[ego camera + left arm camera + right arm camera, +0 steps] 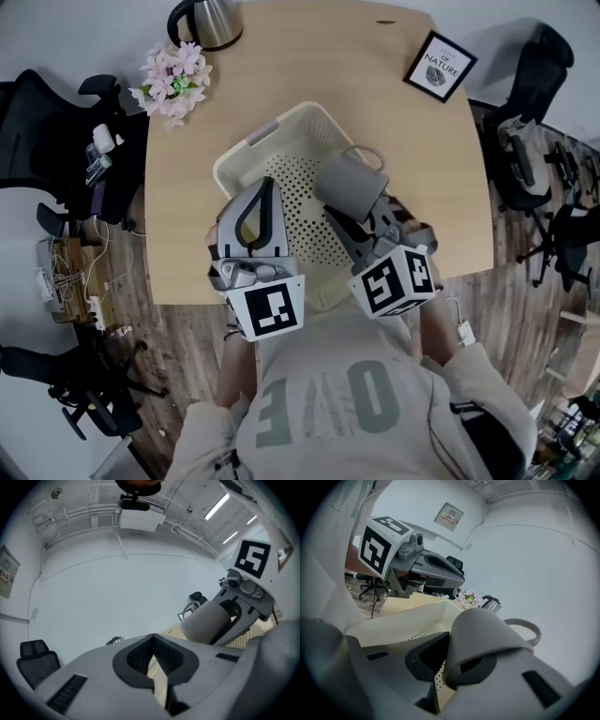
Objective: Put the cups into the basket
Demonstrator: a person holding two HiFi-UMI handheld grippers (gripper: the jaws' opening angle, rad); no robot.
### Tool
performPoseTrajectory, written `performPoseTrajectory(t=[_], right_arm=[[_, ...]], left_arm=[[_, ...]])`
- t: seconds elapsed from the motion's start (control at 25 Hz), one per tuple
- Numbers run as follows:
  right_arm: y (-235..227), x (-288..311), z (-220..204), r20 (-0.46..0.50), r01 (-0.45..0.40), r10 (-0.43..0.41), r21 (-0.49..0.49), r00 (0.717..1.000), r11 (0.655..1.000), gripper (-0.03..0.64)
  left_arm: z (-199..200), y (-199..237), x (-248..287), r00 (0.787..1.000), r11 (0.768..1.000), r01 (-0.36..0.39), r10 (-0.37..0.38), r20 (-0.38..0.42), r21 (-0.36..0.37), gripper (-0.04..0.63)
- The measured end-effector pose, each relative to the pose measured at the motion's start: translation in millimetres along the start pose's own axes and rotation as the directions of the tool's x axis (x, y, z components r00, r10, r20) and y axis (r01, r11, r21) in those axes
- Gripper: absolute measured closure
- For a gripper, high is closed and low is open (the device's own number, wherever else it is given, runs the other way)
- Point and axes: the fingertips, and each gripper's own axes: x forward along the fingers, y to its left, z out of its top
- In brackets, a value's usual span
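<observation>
A grey cup (352, 185) with a handle hangs tilted over the right part of a cream perforated basket (272, 127) on the wooden table (328, 56). My right gripper (342, 211) is shut on the cup's wall. In the right gripper view the cup (487, 634) fills the space between the jaws, with the basket (393, 620) below. My left gripper (267, 187) hovers over the basket's left side, shut and holding nothing. Its pads meet in the left gripper view (153, 641), where the cup (208, 623) shows at the right. No other cup is visible.
A metal kettle (208, 21) and a pink flower bunch (173, 80) stand at the table's far left. A framed picture (440, 66) lies at the far right. Office chairs (56, 141) (534, 66) flank the table. Cables lie on the floor at the left.
</observation>
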Motion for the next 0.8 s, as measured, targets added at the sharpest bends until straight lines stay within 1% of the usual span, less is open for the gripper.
performPoseTrajectory(t=[0.16, 0.28, 0.36, 0.44, 0.52, 0.56, 0.64, 0.72, 0.8], right_arm=[[3, 6, 4, -0.052, -0.055, 0.051, -0.085, 0.997, 0.995, 0.583], [11, 15, 0, -0.130, -0.134, 0.112, -0.174, 0.985, 0.976, 0.583], [19, 23, -9, -0.194, -0.204, 0.160, -0.232, 0.968, 0.951, 0.583], [27, 30, -22, -0.278, -0.284, 0.207, -0.279, 0.938, 0.917, 0.583], [34, 37, -38, -0.381, -0.370, 0.241, -0.310, 0.892, 0.876, 0.583], [38, 39, -47, -0.436, -0.416, 0.258, -0.318, 0.862, 0.852, 0.583], [46, 43, -64, -0.538, -0.515, 0.295, -0.321, 0.790, 0.795, 0.583], [52, 45, -80, -0.618, -0.604, 0.321, -0.322, 0.717, 0.729, 0.583], [61, 48, -92, -0.671, -0.667, 0.333, -0.326, 0.663, 0.671, 0.583]], left_arm=[[-2, 3, -8, 1.000, 1.000, -0.025, 0.025, 0.005, -0.009, 0.588], [-12, 3, -12, 0.999, 0.999, -0.045, 0.045, 0.001, -0.026, 0.588], [-20, 2, -15, 0.998, 0.997, -0.061, 0.062, 0.011, -0.049, 0.588], [-25, 2, -18, 0.997, 0.996, -0.073, 0.073, 0.001, -0.060, 0.588], [-30, 2, -18, 0.997, 0.996, -0.072, 0.071, -0.013, -0.057, 0.588], [-32, 3, -19, 0.997, 0.996, -0.070, 0.069, -0.019, -0.054, 0.588], [-37, 5, -22, 0.997, 0.996, -0.077, 0.076, -0.034, -0.047, 0.588], [-43, 7, -26, 0.995, 0.995, -0.088, 0.086, -0.053, -0.044, 0.588], [-49, 8, -29, 0.994, 0.995, -0.092, 0.089, -0.071, -0.043, 0.588]])
